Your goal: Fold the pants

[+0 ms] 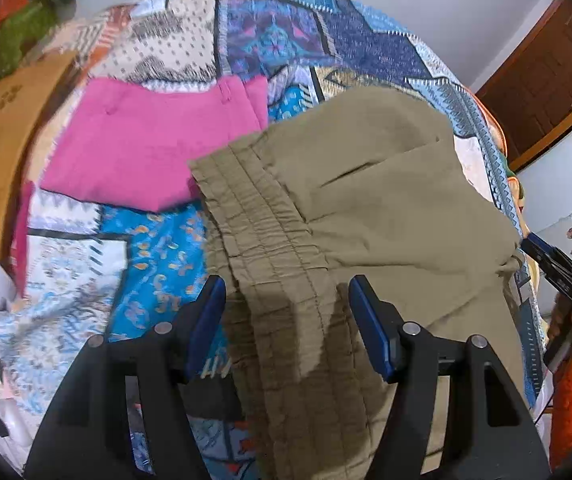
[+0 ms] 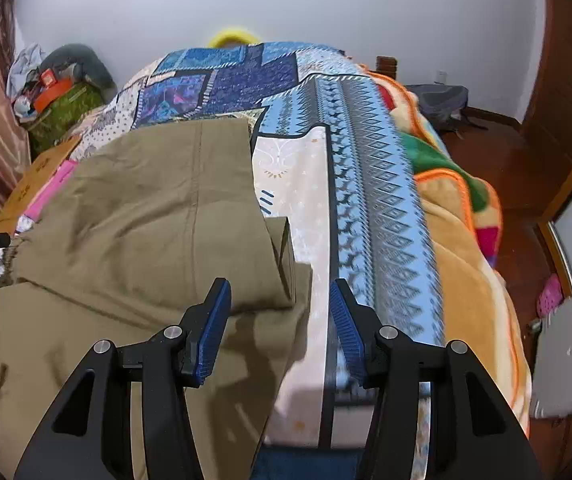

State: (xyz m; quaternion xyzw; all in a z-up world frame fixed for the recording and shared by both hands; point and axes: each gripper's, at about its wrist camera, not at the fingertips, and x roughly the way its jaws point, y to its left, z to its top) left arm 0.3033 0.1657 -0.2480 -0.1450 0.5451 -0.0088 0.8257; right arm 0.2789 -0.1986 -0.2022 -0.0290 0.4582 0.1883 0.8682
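Observation:
Khaki pants [image 1: 366,200] lie partly folded on a patterned bedspread [image 1: 157,256]. Their gathered elastic waistband [image 1: 269,240] runs toward my left gripper [image 1: 286,292], which is open with the waistband between its blue pads, just above the cloth. In the right wrist view the pants [image 2: 145,220] fill the left side, with a folded leg end [image 2: 286,256] near the middle. My right gripper [image 2: 279,296] is open over the pants' right edge, holding nothing. The right gripper also shows at the left wrist view's right edge [image 1: 566,268].
Folded pink pants [image 1: 153,144] lie on the bed beyond the khaki ones. A wooden board [image 1: 1,140] stands at the left. A bright fleece blanket [image 2: 466,240] hangs off the bed's right side above a wooden floor [image 2: 506,160]. Clutter is piled in the far left corner [image 2: 57,92].

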